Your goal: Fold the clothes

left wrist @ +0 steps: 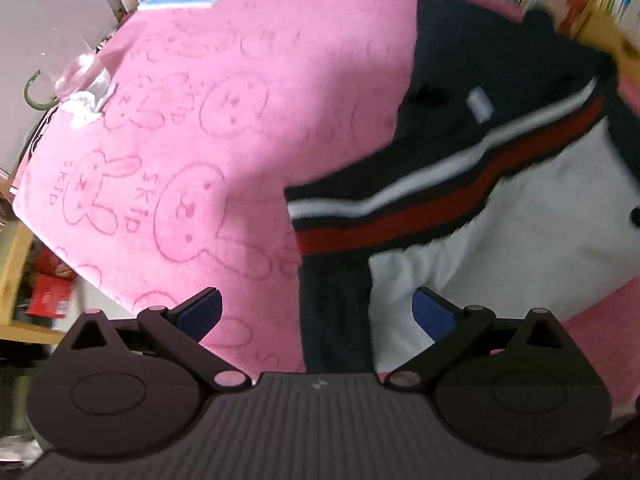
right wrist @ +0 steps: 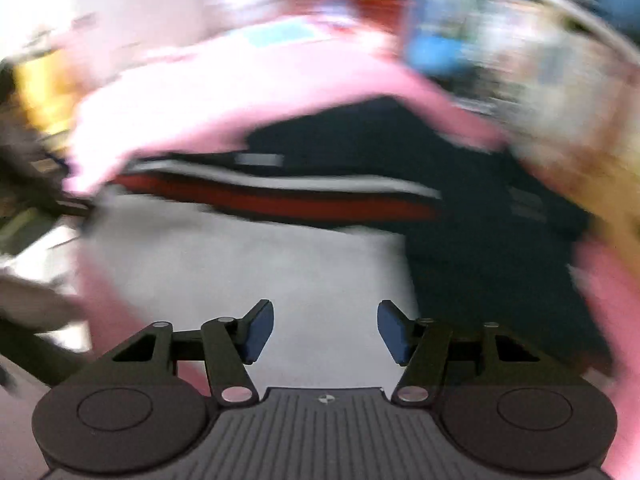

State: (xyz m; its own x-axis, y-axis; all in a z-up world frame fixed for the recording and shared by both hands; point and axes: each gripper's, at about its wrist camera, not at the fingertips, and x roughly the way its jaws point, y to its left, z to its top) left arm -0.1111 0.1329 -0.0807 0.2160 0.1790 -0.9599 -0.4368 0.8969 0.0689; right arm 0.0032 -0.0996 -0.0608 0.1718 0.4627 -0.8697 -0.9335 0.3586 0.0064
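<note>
- Garment (left wrist: 460,184): navy and white top with a white and a red band across it, lying on a pink rabbit-print blanket (left wrist: 192,152) that covers the surface. In the left wrist view a navy part is laid across the white body, so some of it lies doubled; how much, cannot tell.
- Same garment in the right wrist view (right wrist: 280,264), heavily blurred; white panel nearest the camera, bands beyond it, navy to the right.
- Left tongs (left wrist: 316,312): spread wide, nothing between the pads. They hang over the near edge of the garment; one blue pad shows against the pink blanket, the other against the white cloth. Contact with the cloth: cannot tell.
- Right tongs (right wrist: 326,332): apart, somewhat less wide, holding nothing, over the white panel.
- Judgement: the lie fits either a fold half made or one just released.
- For any grip here: take one layer's edge only, both sides level, and lay the fold flat so the bands stay straight.
- Risk: pinching the blanket together with the cloth.
</note>
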